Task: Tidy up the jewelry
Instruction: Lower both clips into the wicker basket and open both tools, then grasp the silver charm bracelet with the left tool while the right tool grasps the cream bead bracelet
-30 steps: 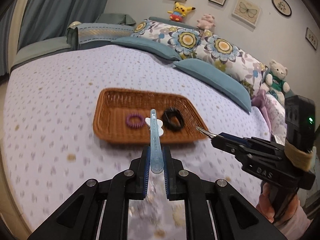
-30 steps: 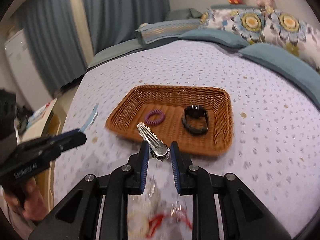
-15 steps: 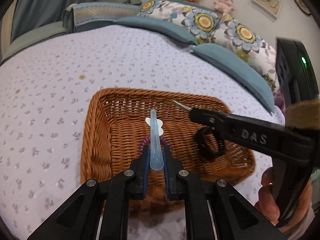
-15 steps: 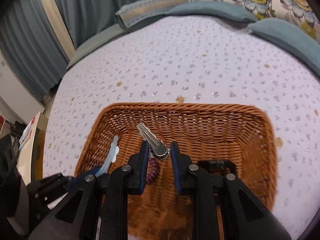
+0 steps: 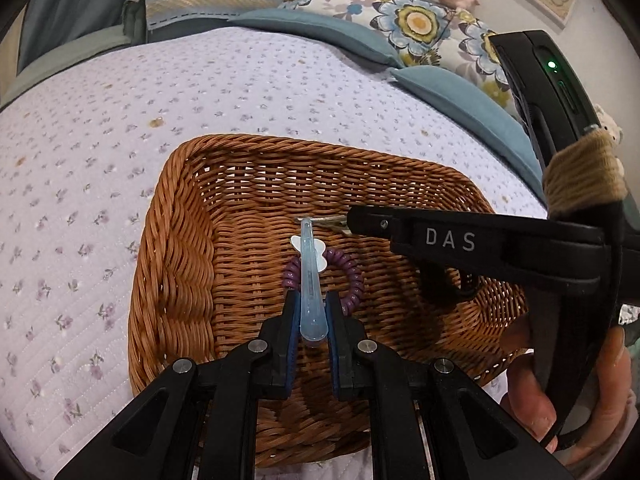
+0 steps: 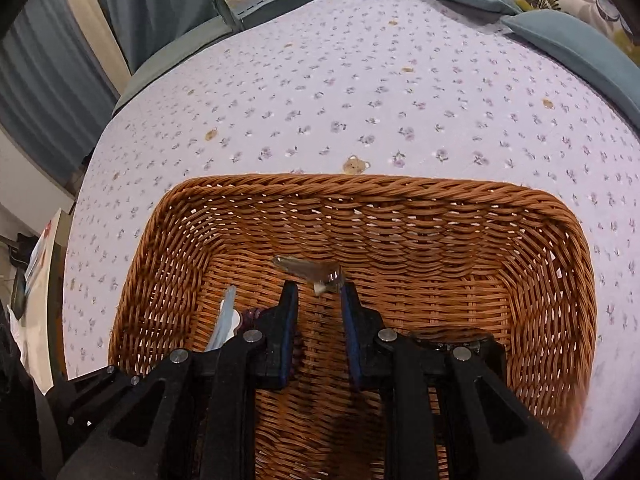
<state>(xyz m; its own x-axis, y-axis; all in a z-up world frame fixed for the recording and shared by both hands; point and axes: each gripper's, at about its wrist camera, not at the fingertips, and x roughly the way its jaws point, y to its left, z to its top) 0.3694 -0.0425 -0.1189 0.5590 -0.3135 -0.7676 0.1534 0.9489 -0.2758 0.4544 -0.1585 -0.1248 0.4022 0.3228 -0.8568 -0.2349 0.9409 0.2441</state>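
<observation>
A: Holding a pale blue hair clip (image 5: 310, 280) by its broad tail, the left hand-held gripper (image 5: 311, 312) is clenched on it above the wicker basket (image 5: 176, 248) that sits on the bed (image 5: 120, 120). Its thin tip reaches toward the middle of the basket floor, over a purple coil hair tie (image 5: 352, 280) lying there.

B: And the right hand-held gripper (image 6: 318, 300)?

A: From its own camera, a silver metal clip (image 6: 310, 270) sits blurred just at the fingertips, near the basket's far wall. The jaws stand a little apart, and I cannot tell whether the pads press on it or it has slipped free.

B: How would these pieces handle?

A: Light, stiff and slick, I'd judge. The blue one is narrow plastic, so the grip on its flat sides at the wide end looks right; a pinch nearer the tip could make it pivot or spring open. The metal one is smooth and likely to twist between the pads.

B: Anything else inside?

A: A dark watch (image 6: 448, 338) toward the basket's near right corner, mostly hidden behind the right fingers
</observation>
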